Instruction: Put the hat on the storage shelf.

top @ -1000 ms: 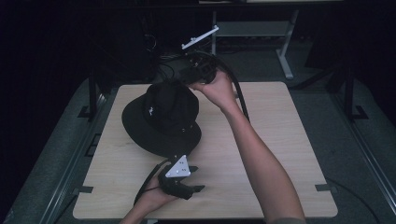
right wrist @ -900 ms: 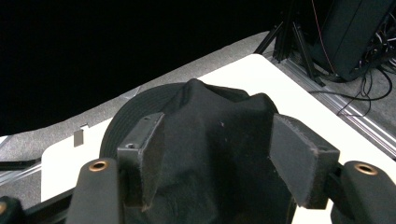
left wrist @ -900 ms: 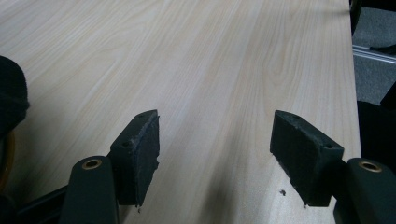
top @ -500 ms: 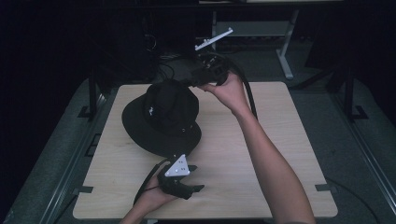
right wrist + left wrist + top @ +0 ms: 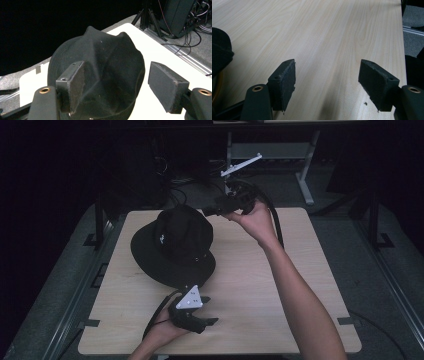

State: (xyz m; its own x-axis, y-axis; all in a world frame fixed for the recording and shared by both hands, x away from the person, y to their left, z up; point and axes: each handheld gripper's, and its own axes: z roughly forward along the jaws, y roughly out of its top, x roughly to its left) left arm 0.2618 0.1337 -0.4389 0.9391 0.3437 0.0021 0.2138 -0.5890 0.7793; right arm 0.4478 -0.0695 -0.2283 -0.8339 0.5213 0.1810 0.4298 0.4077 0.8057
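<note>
Jaws on both my grippers stand apart and have just been widening, nothing between either pair. My right gripper [image 5: 212, 211] hovers off the black bucket hat's [image 5: 172, 245] crown at its two o'clock, aimed at it, probably letting go. My left gripper [image 5: 197, 320] rests low at the hat's six o'clock, over the bare wooden table [image 5: 280, 295], forearm entering from the near edge.

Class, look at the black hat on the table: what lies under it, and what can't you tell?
The black hat rests brim-down on the wooden table; pale tabletop shows all round its brim. Whatever lies inside the crown is covered, so it cannot be seen. Neither gripper touches the hat.
</note>
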